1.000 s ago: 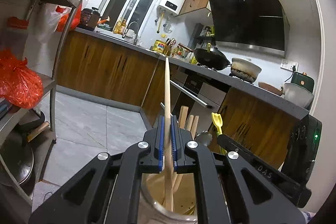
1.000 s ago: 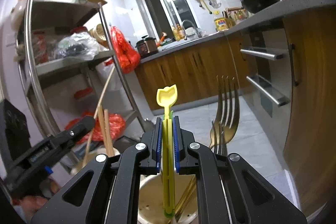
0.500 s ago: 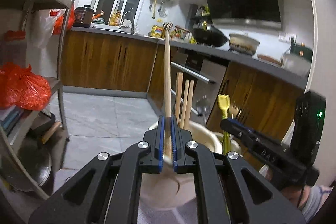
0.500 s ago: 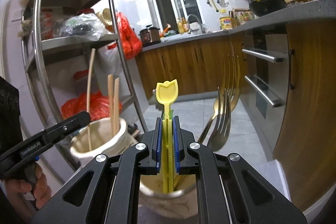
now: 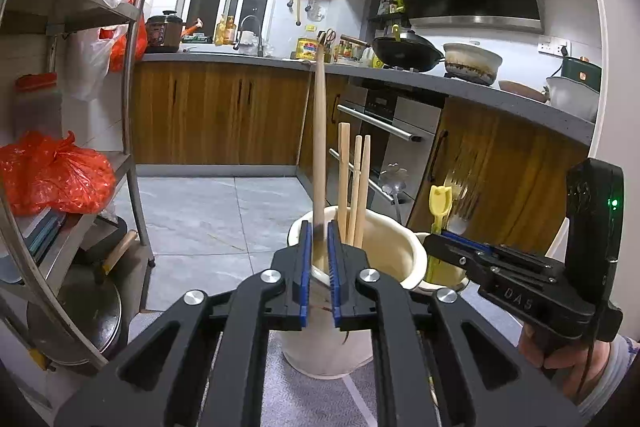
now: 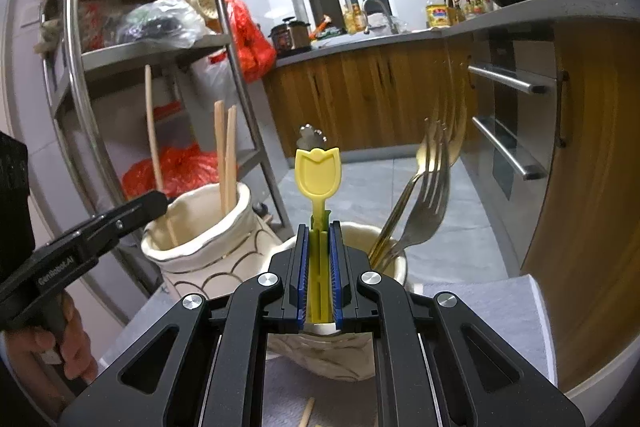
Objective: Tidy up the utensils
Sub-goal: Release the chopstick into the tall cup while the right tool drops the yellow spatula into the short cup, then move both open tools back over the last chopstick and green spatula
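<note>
My left gripper [image 5: 319,233] stands at the near rim of a cream ceramic holder [image 5: 384,255], its jaws slightly apart around a long wooden chopstick [image 5: 320,147] that stands in the holder. Three shorter chopsticks [image 5: 354,183] stand beside it. My right gripper [image 6: 319,239] is shut on a yellow tulip-ended plastic utensil [image 6: 317,173] over a second cream holder [image 6: 394,259] that holds several forks [image 6: 430,195]. The chopstick holder [image 6: 208,227] and the left gripper [image 6: 154,203] show at the left of the right wrist view.
Both holders stand on a grey mat [image 6: 500,311]. A metal shelf rack [image 5: 132,131] with red bags [image 5: 52,171] is at the left. Wooden cabinets [image 5: 216,111] and an oven [image 5: 384,131] run behind. A loose chopstick [image 6: 307,413] lies on the mat.
Both grippers have drawn back and down from above the holders. The left jaws have parted a little around the long chopstick. The right gripper still clamps the yellow utensil.
</note>
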### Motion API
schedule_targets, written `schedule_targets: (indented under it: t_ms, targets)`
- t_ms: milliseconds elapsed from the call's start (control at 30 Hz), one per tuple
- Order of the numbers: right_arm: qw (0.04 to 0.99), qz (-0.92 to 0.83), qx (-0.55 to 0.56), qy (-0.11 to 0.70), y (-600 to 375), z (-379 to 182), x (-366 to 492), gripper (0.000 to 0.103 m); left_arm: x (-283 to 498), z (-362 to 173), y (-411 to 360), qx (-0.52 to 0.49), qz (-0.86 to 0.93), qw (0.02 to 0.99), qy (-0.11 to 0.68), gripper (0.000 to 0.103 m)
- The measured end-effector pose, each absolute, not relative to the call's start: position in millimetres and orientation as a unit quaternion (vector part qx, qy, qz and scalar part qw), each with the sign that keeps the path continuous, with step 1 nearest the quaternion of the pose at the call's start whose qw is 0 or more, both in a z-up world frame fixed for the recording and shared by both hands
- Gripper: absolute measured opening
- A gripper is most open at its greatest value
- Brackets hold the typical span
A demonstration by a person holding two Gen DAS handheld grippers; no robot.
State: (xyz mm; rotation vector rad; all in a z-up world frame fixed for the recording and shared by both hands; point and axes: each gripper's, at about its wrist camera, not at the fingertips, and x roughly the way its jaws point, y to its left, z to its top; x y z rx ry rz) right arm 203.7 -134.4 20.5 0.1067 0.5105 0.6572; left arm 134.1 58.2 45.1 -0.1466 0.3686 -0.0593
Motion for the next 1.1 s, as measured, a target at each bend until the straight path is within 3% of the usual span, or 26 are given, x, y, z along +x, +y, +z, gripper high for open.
schedule_targets:
  t_ms: [100, 367, 467, 1100]
  targets:
    - [0.912, 0.318, 0.05, 0.252, -133, 20, 204, 0.011, 132, 46, 58, -0.072, -0.026, 0.981, 0.179, 0.022]
    - [0.91, 0.314, 0.048, 0.266, -131, 16, 207, 0.012, 130, 47, 59, -0.073, -0.028, 0.981, 0.18, 0.024]
    - [0.91, 0.318, 0.054, 0.26, -134, 21, 204, 0.023, 127, 47, 59, -0.07, -0.03, 0.98, 0.181, 0.025]
    - [0.921, 0.289, 0.041, 0.257, -178, 42, 149, 0.023, 87, 52, 53, -0.051, -0.027, 0.977, 0.205, 0.028]
